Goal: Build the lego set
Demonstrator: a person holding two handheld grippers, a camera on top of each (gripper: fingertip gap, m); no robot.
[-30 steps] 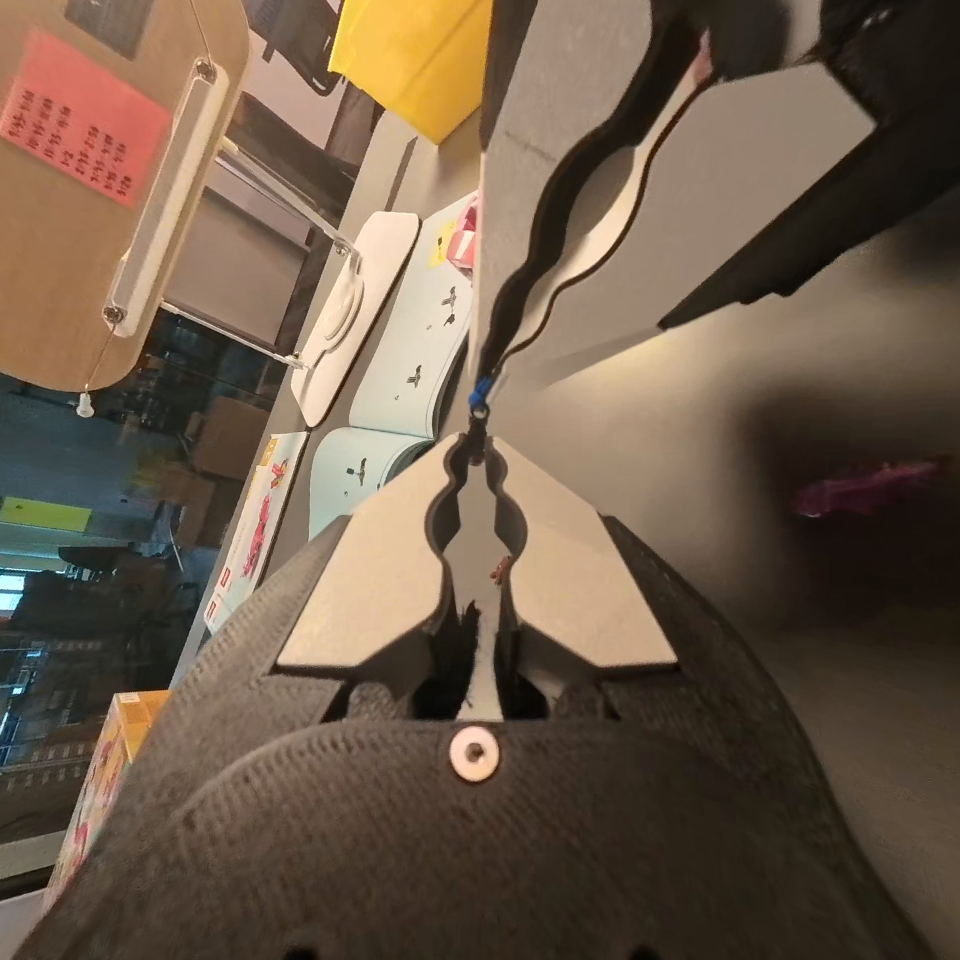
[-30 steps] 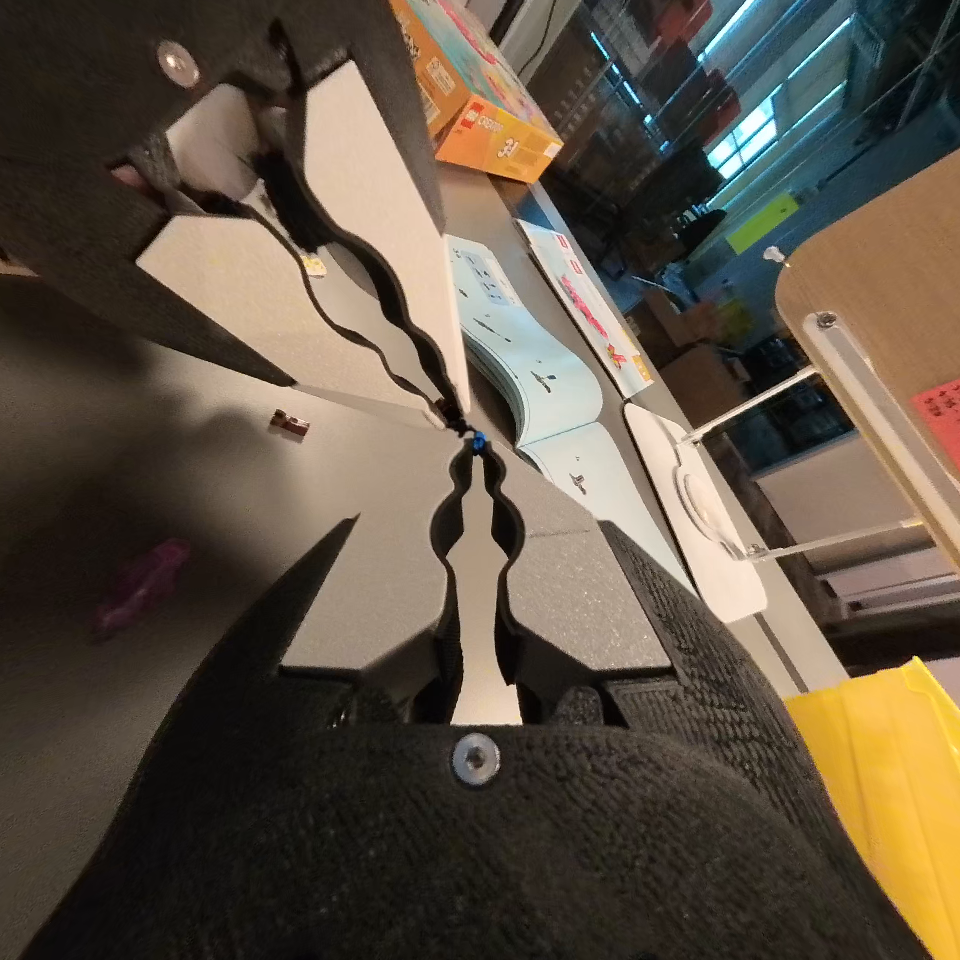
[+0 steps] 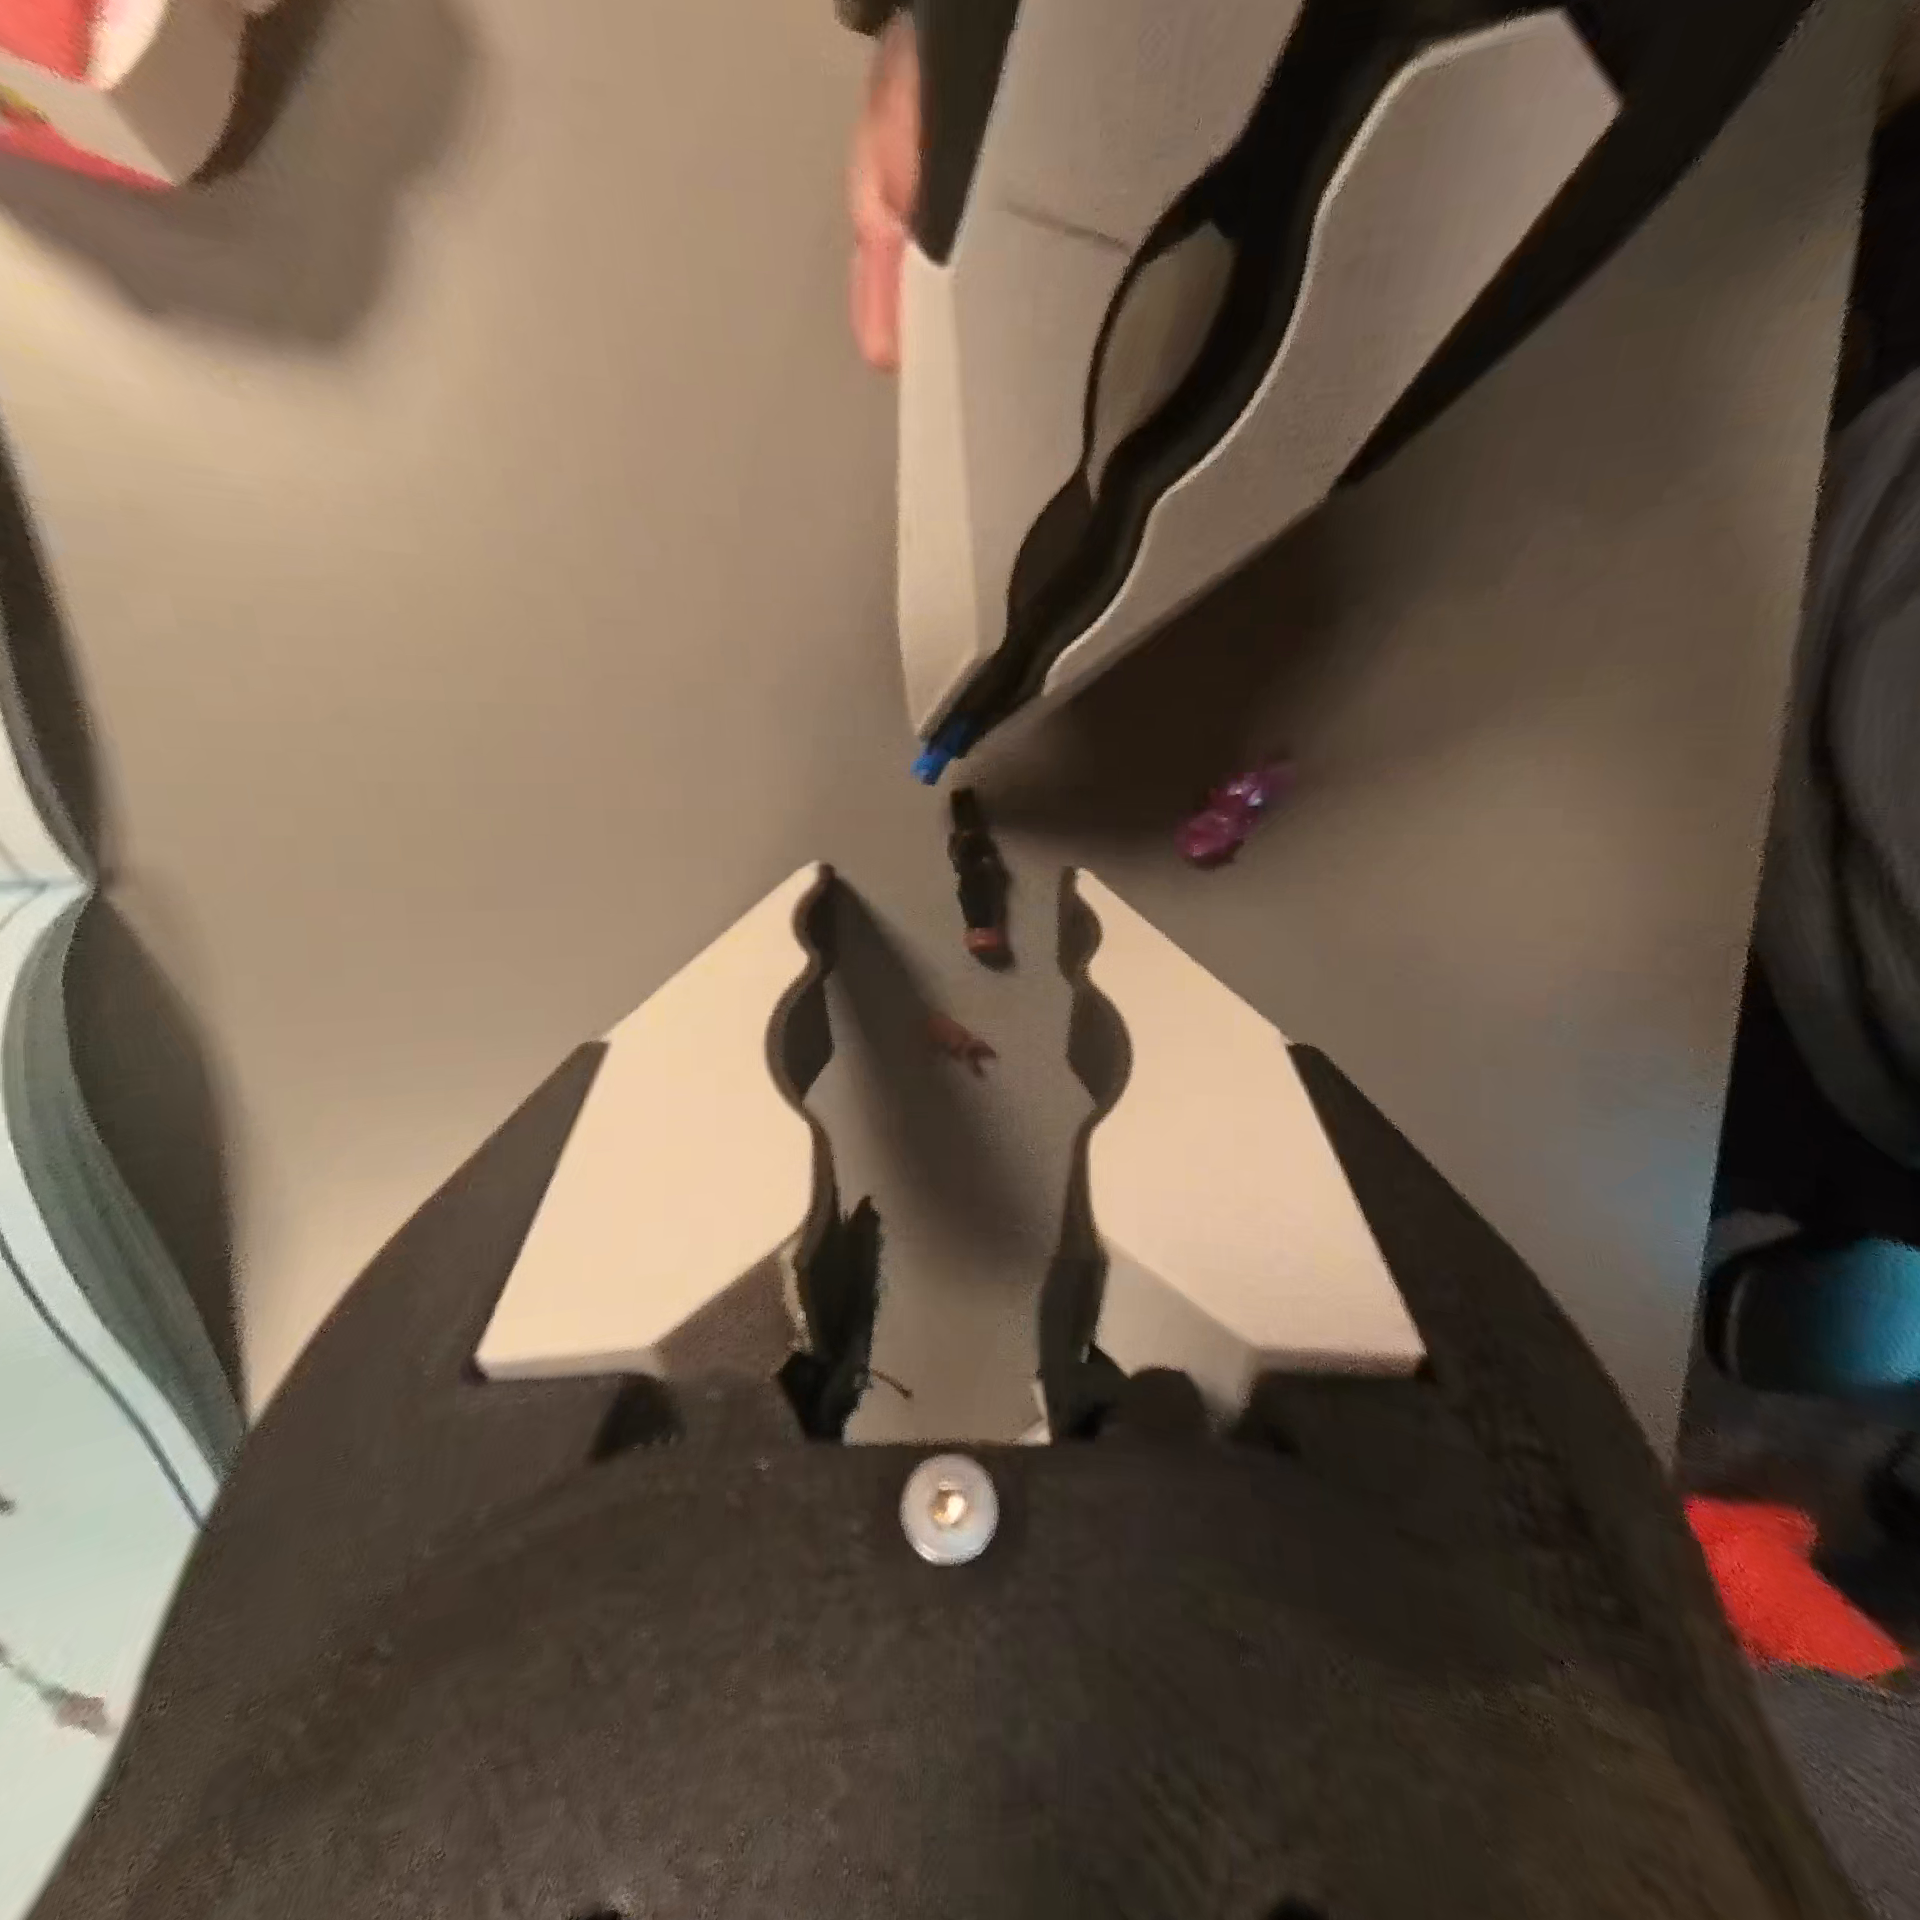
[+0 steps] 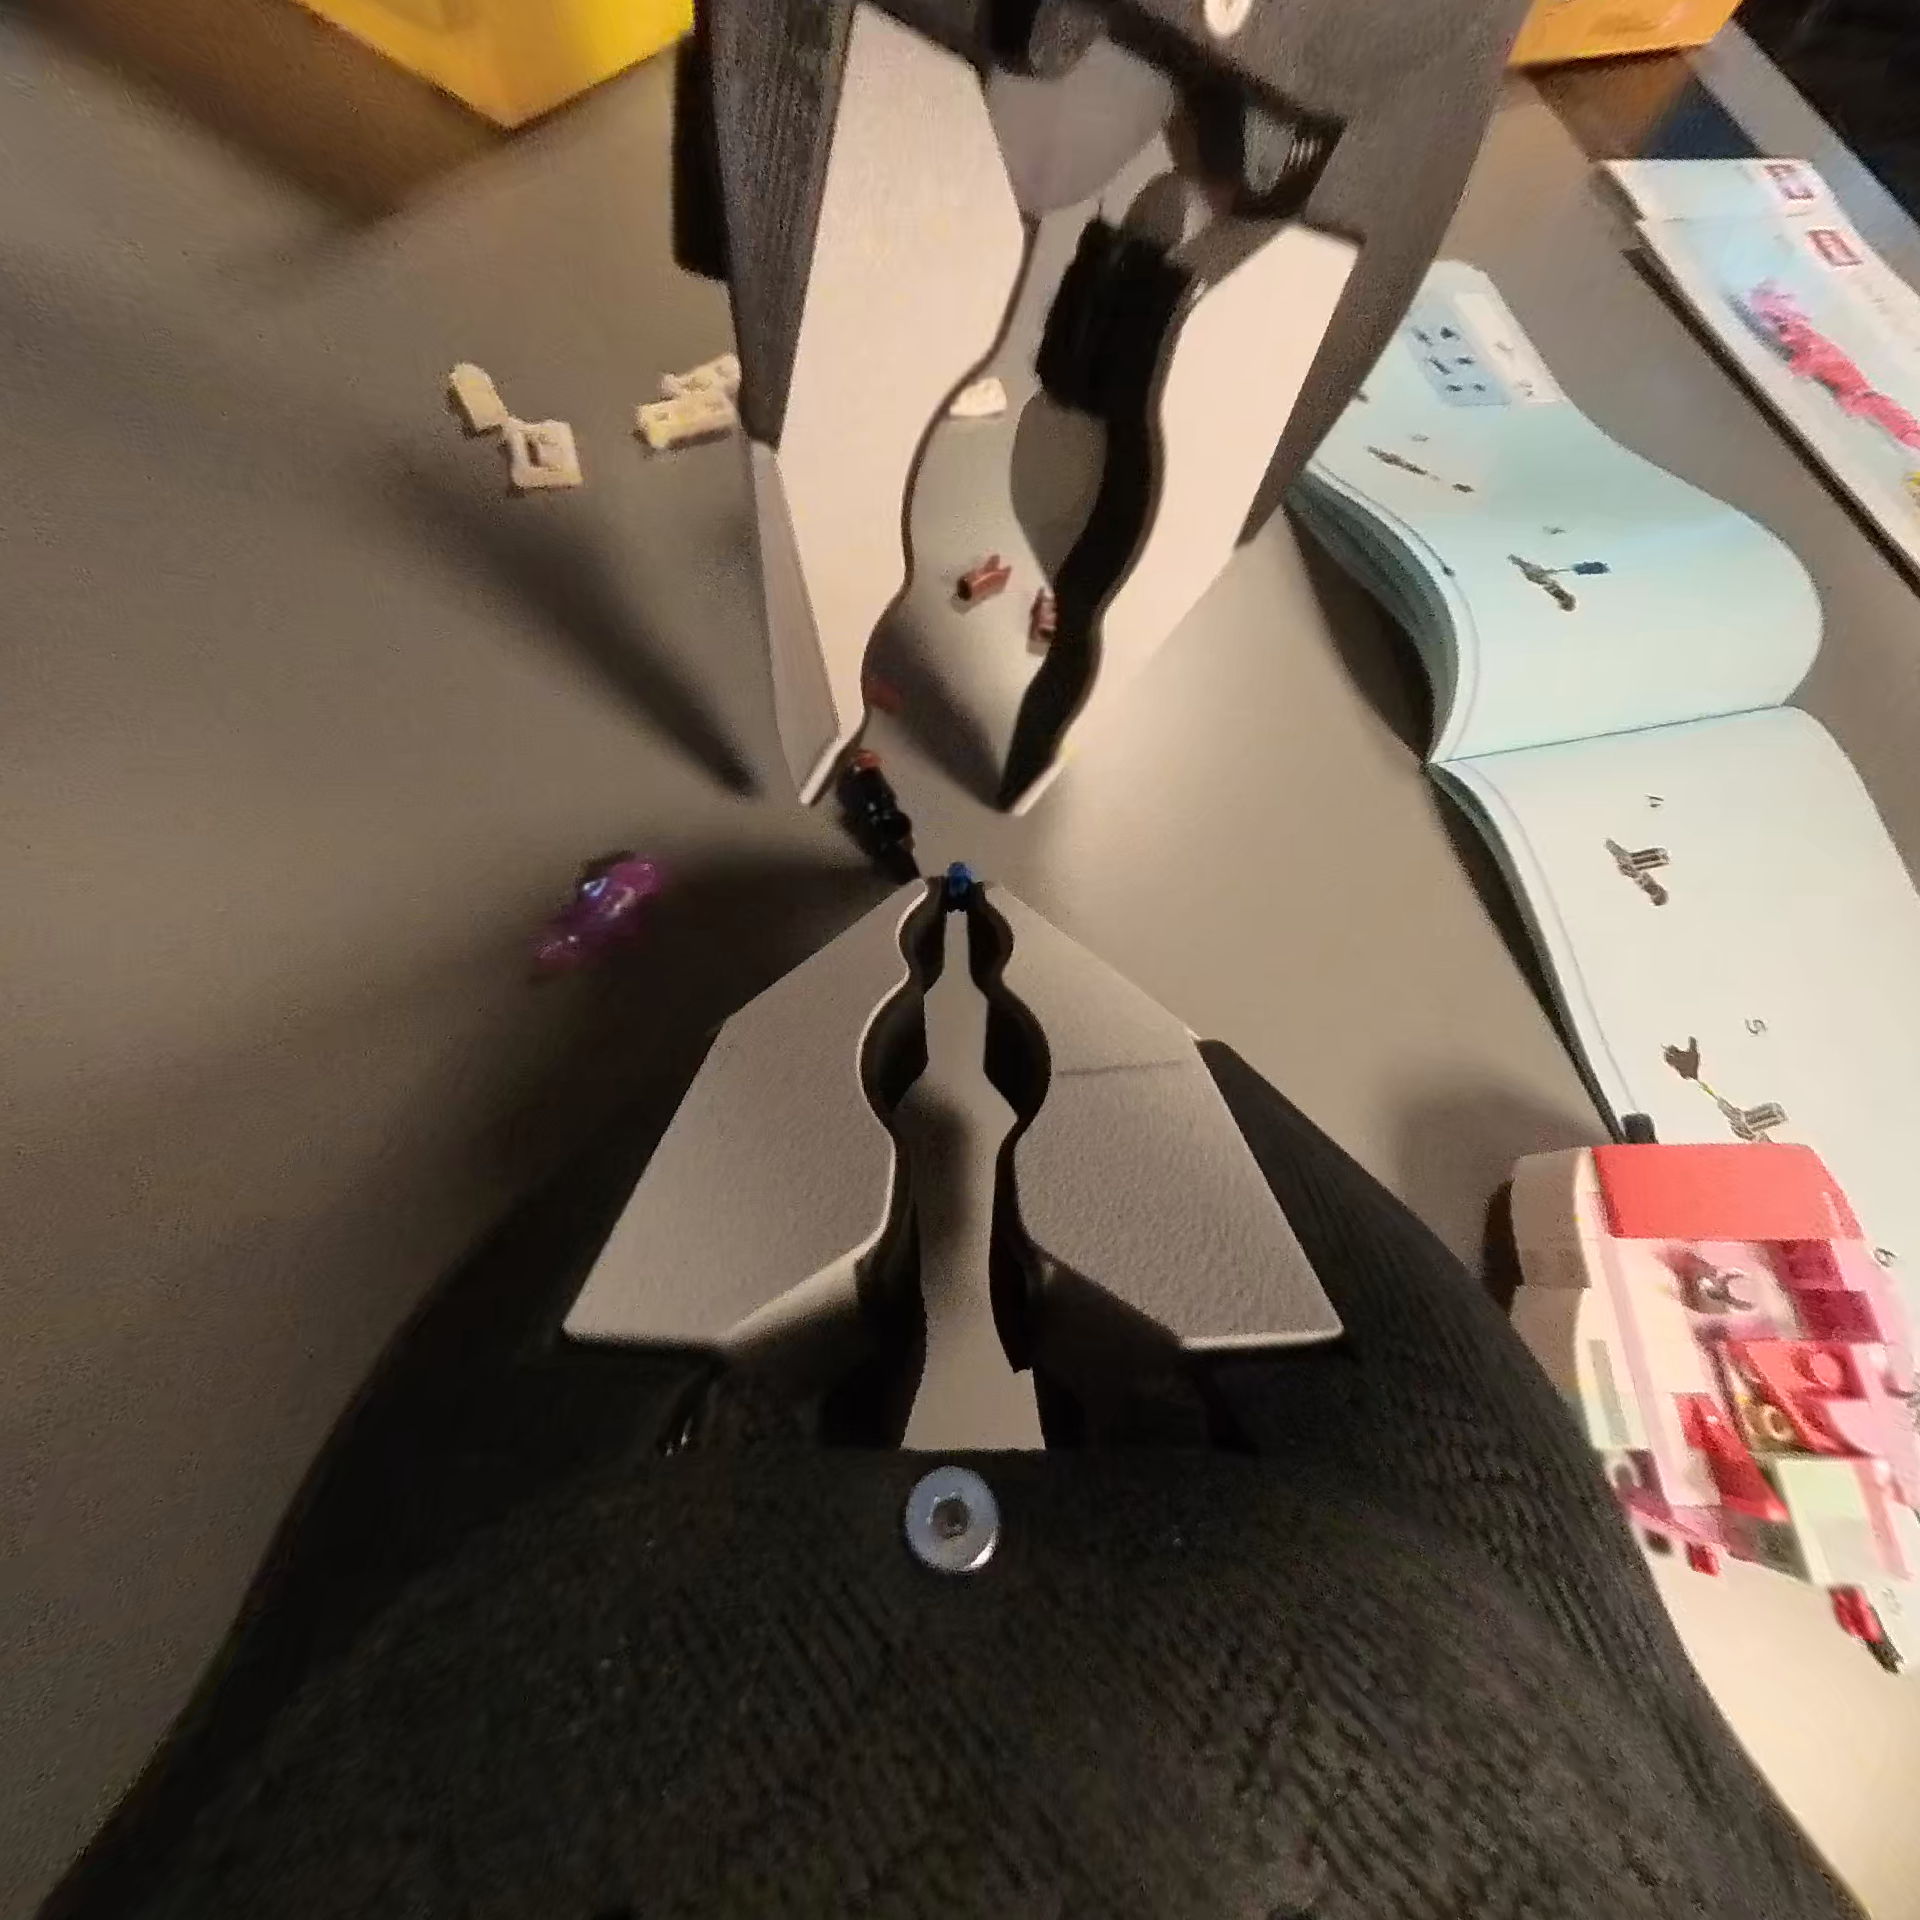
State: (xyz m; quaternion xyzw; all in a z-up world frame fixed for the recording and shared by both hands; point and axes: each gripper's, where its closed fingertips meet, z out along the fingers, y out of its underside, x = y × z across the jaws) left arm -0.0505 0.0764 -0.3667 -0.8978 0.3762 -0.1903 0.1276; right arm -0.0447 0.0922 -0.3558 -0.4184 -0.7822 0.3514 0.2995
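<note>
Left tongs spread wide, nothing pinched; small dark peg-like piece with reddish end between the fingertips, touching neither, apparently loose on the grey desk. Best closed squarely on it, slowly. Right tongs pressed onto a tiny blue plastic pin.

Right wrist view only: cream bricks, open pale-blue instruction booklet. Both: purple translucent piece.

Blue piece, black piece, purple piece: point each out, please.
blue piece (image 4: 957, 891), right wrist view, its tip between the shut fingertips.
black piece (image 3: 977, 883), left wrist view, its middle.
purple piece (image 3: 1231, 821), left wrist view, its middle.
</note>
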